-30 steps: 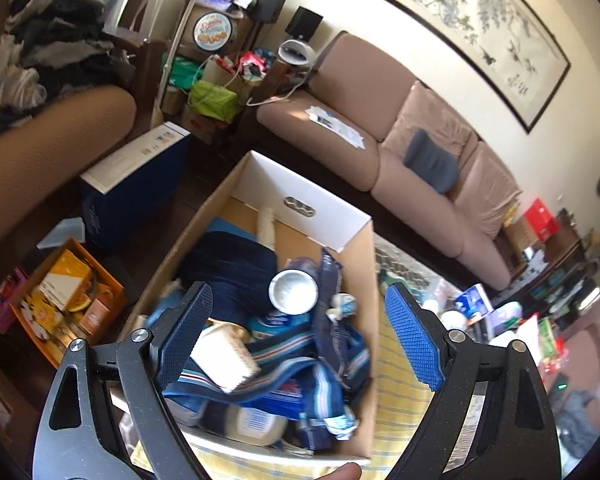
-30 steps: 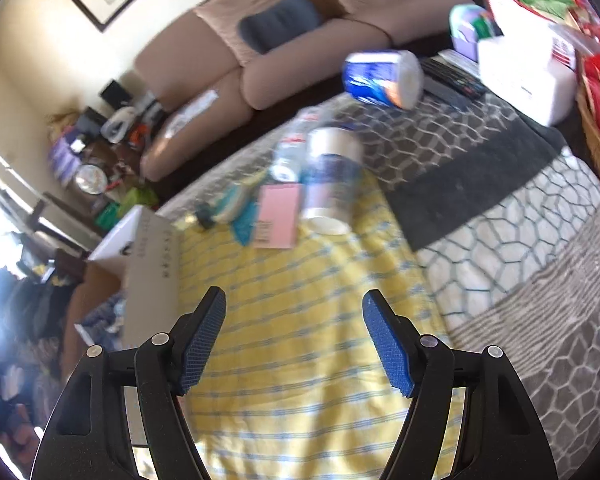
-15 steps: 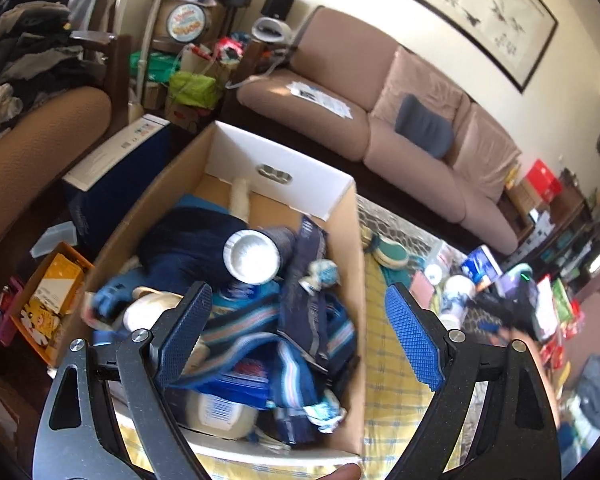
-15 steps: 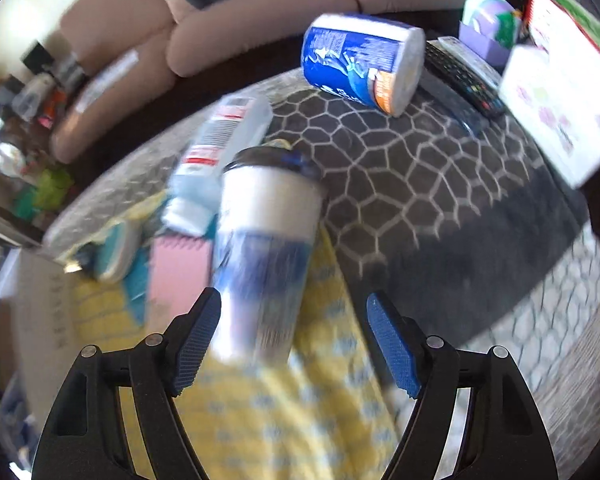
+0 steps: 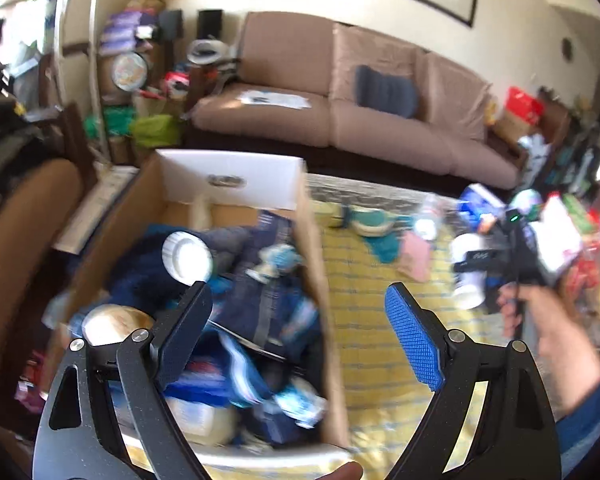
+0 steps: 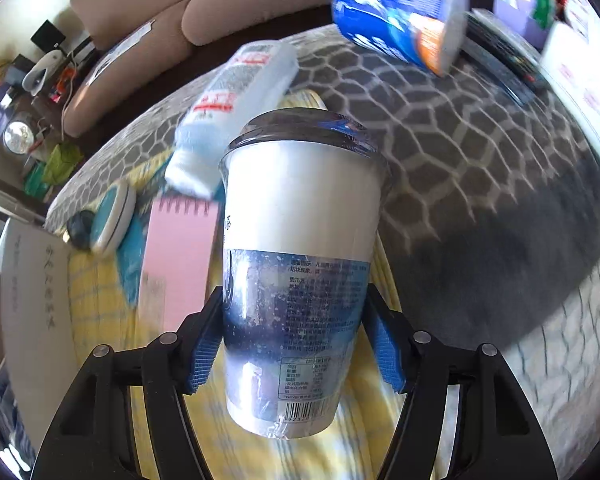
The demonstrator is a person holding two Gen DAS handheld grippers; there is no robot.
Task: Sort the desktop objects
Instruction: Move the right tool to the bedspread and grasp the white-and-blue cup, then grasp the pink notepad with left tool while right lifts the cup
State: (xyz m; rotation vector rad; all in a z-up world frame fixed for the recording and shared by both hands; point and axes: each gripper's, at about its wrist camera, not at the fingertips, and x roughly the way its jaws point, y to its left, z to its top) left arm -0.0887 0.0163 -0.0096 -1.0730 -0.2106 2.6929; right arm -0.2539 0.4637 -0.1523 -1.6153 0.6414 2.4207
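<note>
Item: sealed paper drink cup (image 6: 300, 264), white above, blue printed band below, dark film lid. Location: lying on its side on the yellow striped cloth (image 6: 100, 320) that covers part of the worktop, at the border with the grey honeycomb-patterned cloth (image 6: 480, 184).

Orientation: long axis runs straight out along the right gripper (image 6: 296, 340); the barcoded base is nearest the camera, the lid points away toward the sofa.

Right fingers (image 6: 204, 344): one on each flank of the cup's lower band, closing on it. The left pad appears to meet the wall; whether the other pad has seated, I cannot tell.

Left gripper (image 5: 300, 332): spread wide, nothing between its fingers, hanging over the near right rim of the cardboard box (image 5: 316, 264), which is already heaped with blue fabric and bottles.

Neighbours: pink spiral notepad (image 6: 180, 256) just beside the cup; clear water bottle (image 6: 240, 100) behind it; blue canister (image 6: 400, 16) further back.

Judgement: the right hand (image 5: 540, 320) owns this pick; the box lies to its left, beyond the yellow cloth.
</note>
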